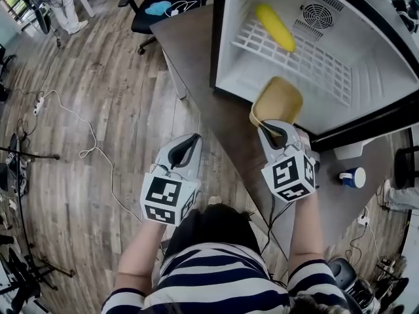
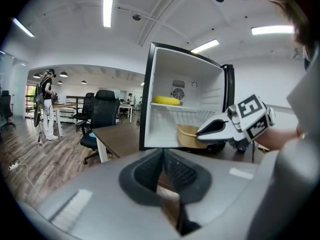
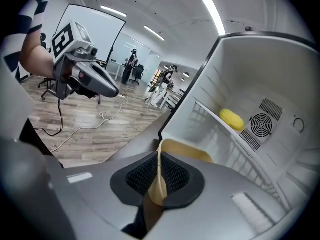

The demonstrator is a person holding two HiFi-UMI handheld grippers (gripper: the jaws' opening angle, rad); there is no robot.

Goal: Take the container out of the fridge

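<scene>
A tan, shallow container (image 1: 278, 100) hangs at the front edge of the open white fridge (image 1: 366, 77), just below its wire shelf (image 1: 294, 57). My right gripper (image 1: 267, 124) is shut on the container's near rim; in the right gripper view the thin rim (image 3: 187, 151) runs between the closed pads of that gripper (image 3: 159, 171). A yellow object (image 1: 275, 27) lies on the shelf. My left gripper (image 1: 190, 146) is held left of the right one, over the table edge, shut and empty. The left gripper view has this gripper (image 2: 162, 171) facing the fridge, the container (image 2: 189, 135) and the right gripper (image 2: 205, 131).
The fridge stands on a brown table (image 1: 196, 51). A black office chair (image 1: 163, 5) is behind the table's far end. A white cable (image 1: 85, 136) trails over the wooden floor on the left. A blue and white cup (image 1: 352, 177) sits at the right. A person (image 1: 62, 2) stands far off.
</scene>
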